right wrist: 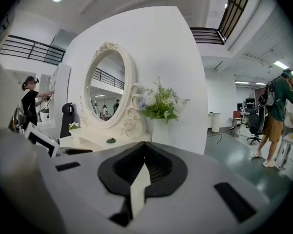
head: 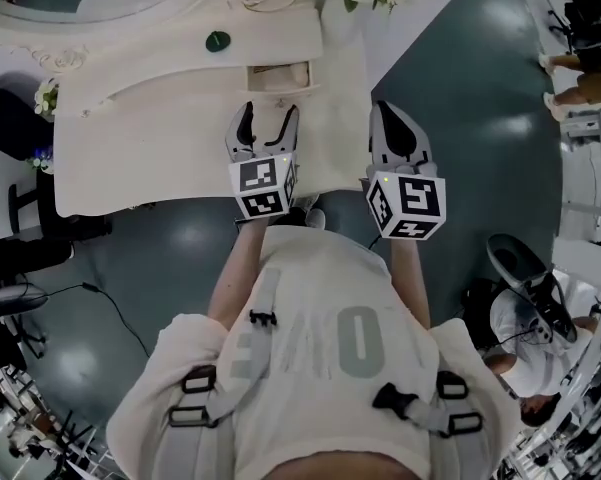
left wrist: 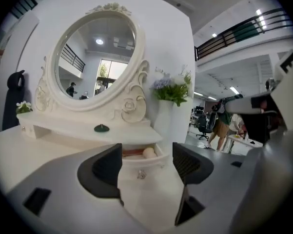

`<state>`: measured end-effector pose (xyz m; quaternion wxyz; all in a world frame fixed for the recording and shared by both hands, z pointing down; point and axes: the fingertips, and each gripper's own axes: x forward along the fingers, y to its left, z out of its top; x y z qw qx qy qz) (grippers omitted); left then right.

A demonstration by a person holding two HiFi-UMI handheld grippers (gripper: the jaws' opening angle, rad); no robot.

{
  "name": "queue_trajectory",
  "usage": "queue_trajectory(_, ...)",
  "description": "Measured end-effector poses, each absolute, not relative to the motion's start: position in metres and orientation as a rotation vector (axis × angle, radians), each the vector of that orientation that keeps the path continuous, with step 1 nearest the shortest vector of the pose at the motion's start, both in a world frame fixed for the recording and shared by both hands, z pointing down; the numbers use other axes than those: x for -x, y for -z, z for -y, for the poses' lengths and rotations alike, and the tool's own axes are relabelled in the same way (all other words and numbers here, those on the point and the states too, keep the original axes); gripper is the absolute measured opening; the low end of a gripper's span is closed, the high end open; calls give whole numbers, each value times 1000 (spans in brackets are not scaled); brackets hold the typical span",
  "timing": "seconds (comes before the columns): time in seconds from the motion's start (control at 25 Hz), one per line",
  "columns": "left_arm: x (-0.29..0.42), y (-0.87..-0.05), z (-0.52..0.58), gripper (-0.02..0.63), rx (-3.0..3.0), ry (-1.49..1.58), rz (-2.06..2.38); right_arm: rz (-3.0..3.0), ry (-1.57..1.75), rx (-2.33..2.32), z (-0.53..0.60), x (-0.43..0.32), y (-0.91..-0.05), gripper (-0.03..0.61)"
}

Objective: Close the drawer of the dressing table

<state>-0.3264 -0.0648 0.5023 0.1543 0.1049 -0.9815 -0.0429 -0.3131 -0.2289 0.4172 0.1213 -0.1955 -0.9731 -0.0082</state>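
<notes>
Jaws: left gripper (left wrist: 146, 149) apart, right gripper (right wrist: 145, 151) together; drawer (left wrist: 144, 166) part-hidden.

A flower vase (left wrist: 164, 123) stands near a small green object (left wrist: 101, 128).

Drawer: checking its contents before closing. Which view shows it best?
Left gripper view: the open drawer faces it between the spread jaws, a round item inside. Head view shows the drawer small, from above; right gripper view doesn't show it.

Bare cream tabletop (head: 150, 138) is lying open before the small pulled-out white drawer (head: 278, 76); a white flower vase (left wrist: 162, 123) is crowding its right side.
</notes>
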Motion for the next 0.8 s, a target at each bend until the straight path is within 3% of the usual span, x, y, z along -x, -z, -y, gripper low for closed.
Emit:
queue_trajectory(0.48, 343, -597, 76, 302, -261, 166, 2591, 2808, 54, 508, 241, 320, -430, 8)
queue_trajectory(0.8, 356, -607, 73, 246, -226, 193, 2553, 2778, 76, 549, 228, 325, -434, 8)
